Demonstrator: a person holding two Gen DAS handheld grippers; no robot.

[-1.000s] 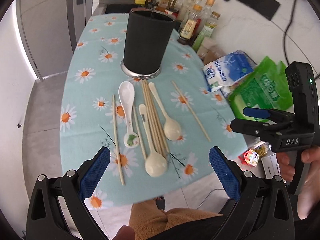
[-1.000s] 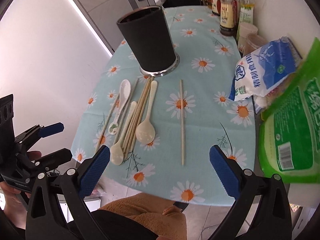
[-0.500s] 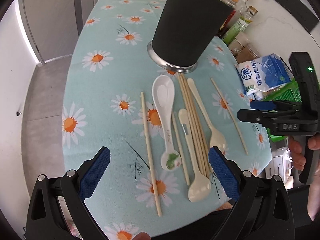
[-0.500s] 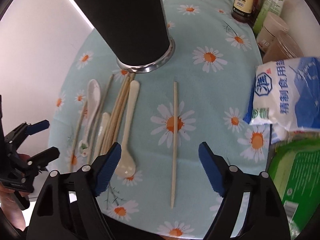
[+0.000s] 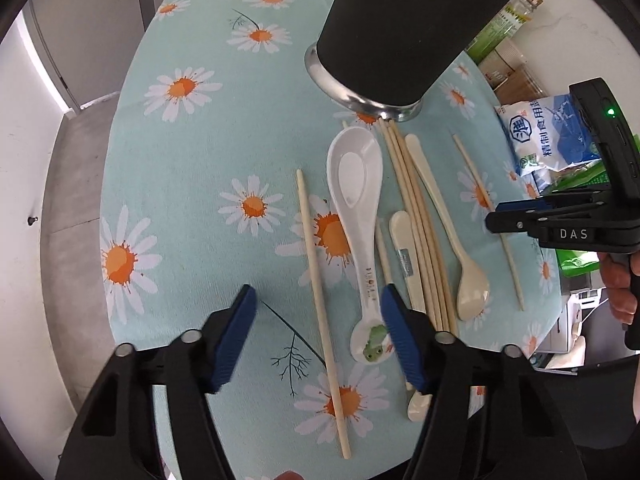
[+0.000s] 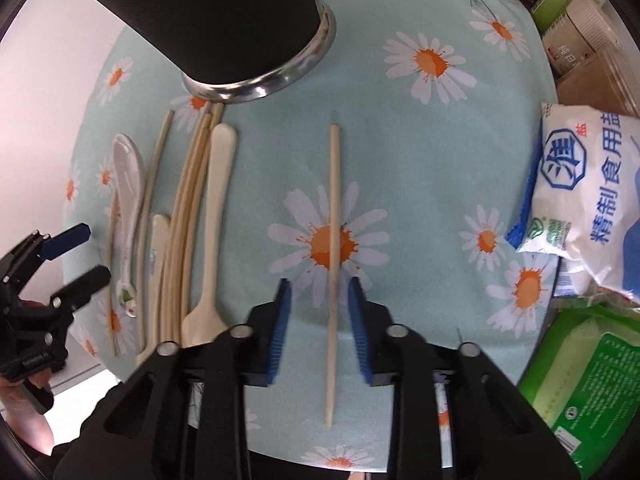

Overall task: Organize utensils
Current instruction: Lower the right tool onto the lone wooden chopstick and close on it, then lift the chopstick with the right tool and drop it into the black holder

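Pale wooden chopstick [image 6: 333,240] lay lone between right gripper [image 6: 319,286] pads, jaws closing, not yet pinching. Second chopstick [image 5: 320,312] lay between left gripper [image 5: 316,304] pads, jaws closing, untouched. Black utensil holder [image 6: 224,12] stood ahead. "DAS" read on right gripper.

Bare cloth [image 6: 420,152] flanks the lone chopstick [image 6: 334,216]; the black holder [image 6: 224,20] blocks the far end.
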